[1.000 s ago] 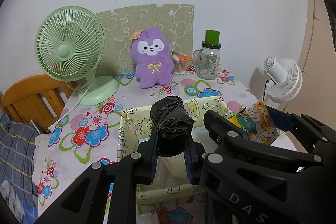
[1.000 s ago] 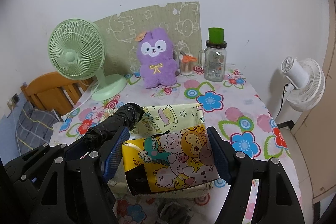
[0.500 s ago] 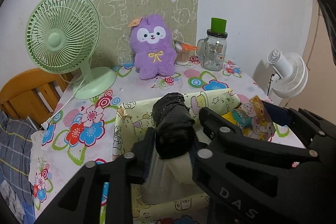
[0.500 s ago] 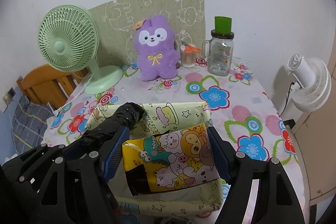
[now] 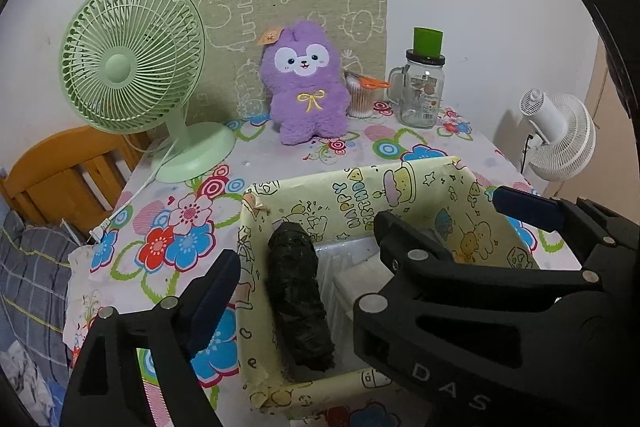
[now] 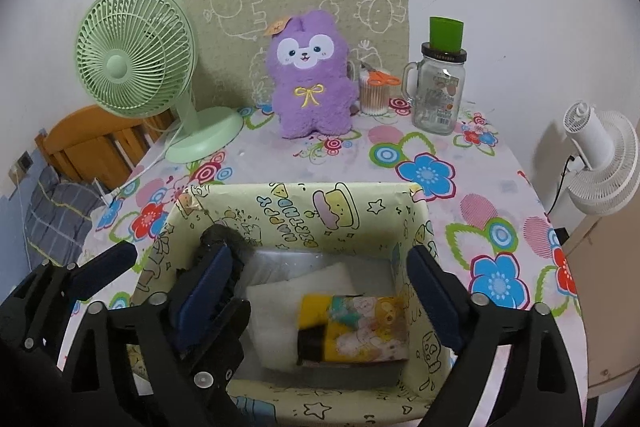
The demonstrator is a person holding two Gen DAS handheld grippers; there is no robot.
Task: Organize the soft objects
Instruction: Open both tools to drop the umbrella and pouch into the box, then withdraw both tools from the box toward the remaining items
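Note:
A pale yellow cartoon-print box (image 5: 400, 179) (image 6: 304, 195) stands on the flowered tablecloth. A black wrapped roll (image 5: 298, 299) (image 6: 218, 235) leans along the box's left inner wall. My left gripper (image 5: 308, 239) hovers over it, its jaws opening, and neither pad touches the roll. A yellow cartoon-print packet (image 6: 360, 327) lies on a white soft pad (image 6: 272, 307) on the box floor. My right gripper (image 6: 318, 287) is above the packet with its jaws opening and nothing pressed between them. Its blue pad (image 5: 524, 207) shows at the right of the left wrist view.
At the back of the table stand a purple plush (image 6: 312, 79), a green desk fan (image 6: 136, 55), a cup of swabs with orange scissors (image 6: 376, 87) and a glass jar with a green lid (image 6: 440, 79). A white fan (image 6: 600, 163) is off the right edge, a wooden frame (image 5: 60, 179) off the left.
The left gripper opened and let go of the black roll, which now lies in the box. The right gripper opened wider and the yellow packet dropped onto the box floor.

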